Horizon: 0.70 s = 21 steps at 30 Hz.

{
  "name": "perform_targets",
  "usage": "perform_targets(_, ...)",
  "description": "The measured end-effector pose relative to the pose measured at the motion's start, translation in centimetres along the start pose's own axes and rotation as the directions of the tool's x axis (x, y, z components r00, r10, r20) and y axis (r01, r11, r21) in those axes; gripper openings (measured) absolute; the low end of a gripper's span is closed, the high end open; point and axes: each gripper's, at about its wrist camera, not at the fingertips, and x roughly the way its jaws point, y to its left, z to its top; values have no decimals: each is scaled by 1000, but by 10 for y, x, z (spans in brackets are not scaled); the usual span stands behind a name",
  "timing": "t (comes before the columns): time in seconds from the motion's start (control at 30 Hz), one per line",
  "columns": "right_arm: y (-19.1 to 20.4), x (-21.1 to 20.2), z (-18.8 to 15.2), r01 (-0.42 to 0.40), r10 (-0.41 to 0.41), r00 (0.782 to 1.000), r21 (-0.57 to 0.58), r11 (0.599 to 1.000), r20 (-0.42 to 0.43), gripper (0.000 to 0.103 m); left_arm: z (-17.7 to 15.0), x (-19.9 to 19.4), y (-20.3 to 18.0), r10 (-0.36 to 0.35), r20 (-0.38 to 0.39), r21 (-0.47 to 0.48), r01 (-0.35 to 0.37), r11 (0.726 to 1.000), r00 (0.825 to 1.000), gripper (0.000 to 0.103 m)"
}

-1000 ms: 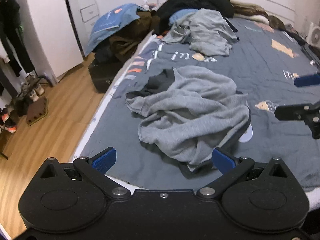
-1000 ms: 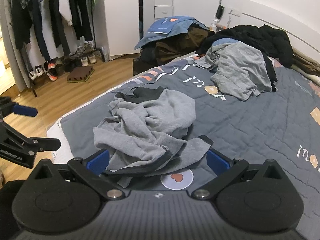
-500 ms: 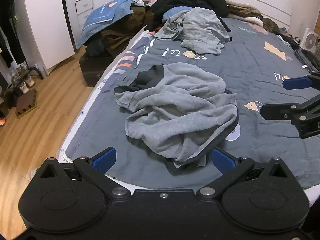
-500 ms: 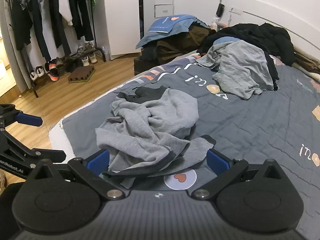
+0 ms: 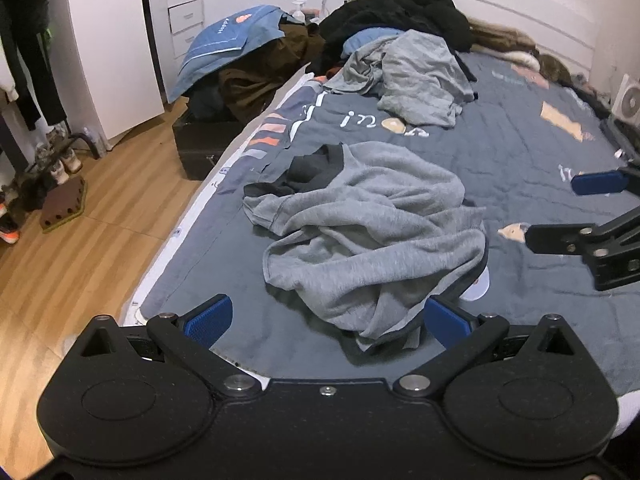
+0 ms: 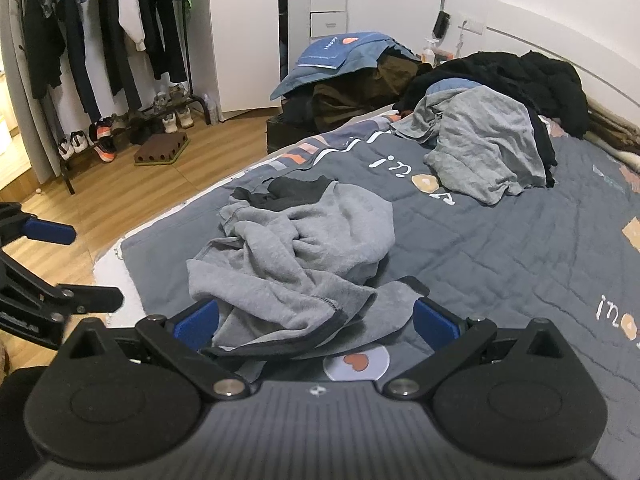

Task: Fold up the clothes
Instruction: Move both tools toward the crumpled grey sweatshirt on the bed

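Little has shifted over the last second: only the viewpoints have drifted slightly, and the bed is seen from much the same stand-off. A crumpled grey sweatshirt lies near the bed's foot edge, untouched. Both the left gripper and the right gripper are held spread and empty, so folding is judged not yet begun.

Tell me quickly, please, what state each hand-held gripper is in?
Left hand-held gripper: open, holding nothing.
Right hand-held gripper: open, holding nothing.
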Motion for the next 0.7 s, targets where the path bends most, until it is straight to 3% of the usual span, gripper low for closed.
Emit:
perform_targets(0.17,-7,17,10,30,-30,1000,-8,1000,4,103,4,-6,20,-13,39,-71,16,997,999,103)
perform_targets(0.33,-19,46,21,36,-36,999,8,999,-11,103,5,1,39,-10,27,-143,14,990,1000,103)
perform_targets(0.7,-37,122,30,17,-7,996,114,993,-85,101,1,9,44,-11,12,-168,13,986,1000,103)
